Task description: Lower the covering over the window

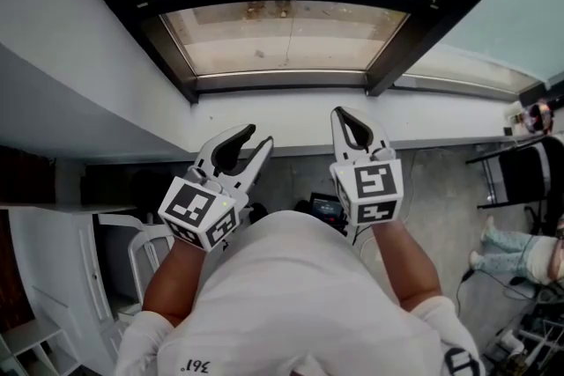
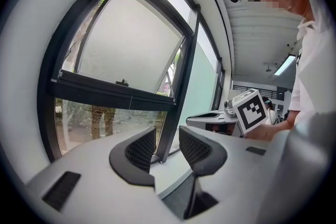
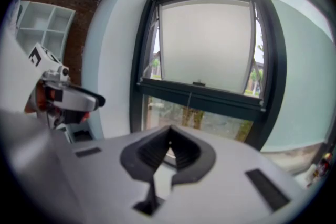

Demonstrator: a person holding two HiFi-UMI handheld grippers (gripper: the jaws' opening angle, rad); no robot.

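Your right gripper (image 1: 345, 114) is pressed together on nothing; your left gripper (image 1: 258, 136), just beside it, is spread and empty. Ahead of both and higher, the pale blind (image 3: 207, 44) covers the upper pane only, leaving the lower pane (image 3: 210, 119) clear. The small print on your shirt (image 1: 291, 295), seen upside down, looks like "361".
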